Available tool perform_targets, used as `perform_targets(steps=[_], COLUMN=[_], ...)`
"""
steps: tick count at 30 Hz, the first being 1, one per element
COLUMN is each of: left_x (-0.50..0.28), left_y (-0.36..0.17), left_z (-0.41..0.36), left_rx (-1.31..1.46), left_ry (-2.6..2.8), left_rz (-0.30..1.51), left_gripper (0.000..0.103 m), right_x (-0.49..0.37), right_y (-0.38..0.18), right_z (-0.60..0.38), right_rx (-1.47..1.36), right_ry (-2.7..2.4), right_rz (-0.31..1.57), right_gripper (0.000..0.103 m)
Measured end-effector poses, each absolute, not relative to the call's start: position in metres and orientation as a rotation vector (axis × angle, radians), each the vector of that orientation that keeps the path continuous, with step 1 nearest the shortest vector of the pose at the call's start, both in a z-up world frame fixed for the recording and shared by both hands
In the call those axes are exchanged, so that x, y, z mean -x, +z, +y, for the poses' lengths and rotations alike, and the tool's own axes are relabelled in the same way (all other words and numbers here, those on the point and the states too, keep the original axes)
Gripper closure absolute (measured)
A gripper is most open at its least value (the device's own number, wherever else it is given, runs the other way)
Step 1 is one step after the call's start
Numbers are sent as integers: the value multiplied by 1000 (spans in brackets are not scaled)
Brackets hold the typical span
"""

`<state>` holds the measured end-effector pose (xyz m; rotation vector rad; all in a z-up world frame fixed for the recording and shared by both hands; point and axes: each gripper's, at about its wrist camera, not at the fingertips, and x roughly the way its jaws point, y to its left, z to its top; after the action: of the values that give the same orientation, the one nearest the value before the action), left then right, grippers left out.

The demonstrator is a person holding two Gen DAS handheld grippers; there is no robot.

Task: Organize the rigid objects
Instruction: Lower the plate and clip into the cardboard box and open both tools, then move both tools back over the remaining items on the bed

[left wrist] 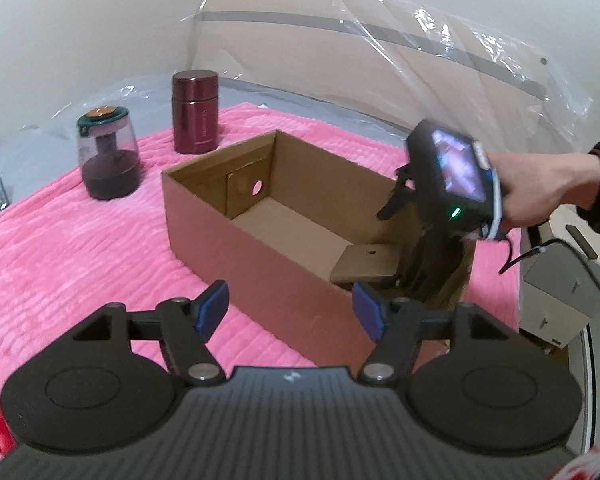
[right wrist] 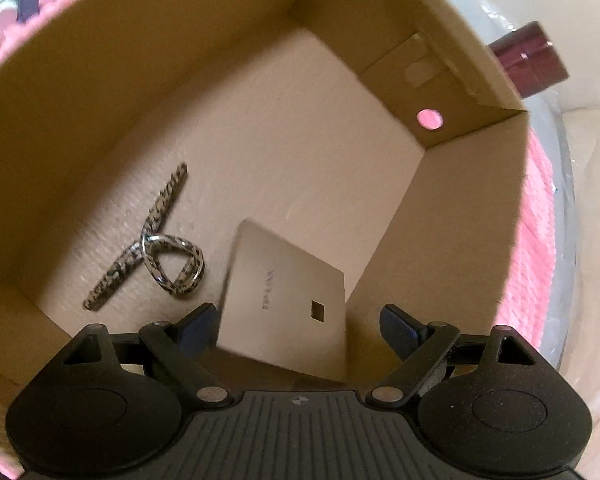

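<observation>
An open cardboard box (left wrist: 260, 264) stands on the pink blanket. In the right wrist view its inside (right wrist: 300, 120) holds a flat beige TP-Link device (right wrist: 288, 300) leaning against the near right wall and a leopard-print hair claw (right wrist: 160, 248) on the floor. My right gripper (right wrist: 298, 326) is open inside the box, its fingers either side of the device's lower edge, not clamping it. In the left wrist view it (left wrist: 396, 200) hangs over the box's right end. My left gripper (left wrist: 290, 312) is open and empty, in front of the box's near wall.
A dark red metal canister (left wrist: 196, 112) and a clear jar with a green lid (left wrist: 108, 156) stand on the blanket (left wrist: 60, 260) behind and left of the box. A plastic-wrapped board leans at the back. A grey-white unit (left wrist: 560, 280) sits at the right, off the blanket.
</observation>
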<state>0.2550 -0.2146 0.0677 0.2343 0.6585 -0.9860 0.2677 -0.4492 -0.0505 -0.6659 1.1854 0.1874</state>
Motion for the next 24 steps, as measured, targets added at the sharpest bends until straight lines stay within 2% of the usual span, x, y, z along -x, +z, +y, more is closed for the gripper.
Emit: perform_targets(steps=[7,13,19,22,24], left_x=[-245,-227,-197,-178,-167], left_y=[68,78,95,100,101], left_z=[-189,-152,-98,-70,-51], left_rx=[-165,-75,-3,-6,-1], left_ry=[-928,-820,-655,-563,-512], left_rz=[667,620,536,503,487], left_gripper=[36,34,23,17,9], right_x=[-253,-214,-155,-129,-113], right_y=[-11,58,98,102,101], right_z=[-461,-464,-436,-407,-388], right_rx=[512,177,-132,-202,-232], right_ry=[150,124,162,197,217], right_rz=[1071,795,489,401,357], right_gripper=[18,18,17,12,8])
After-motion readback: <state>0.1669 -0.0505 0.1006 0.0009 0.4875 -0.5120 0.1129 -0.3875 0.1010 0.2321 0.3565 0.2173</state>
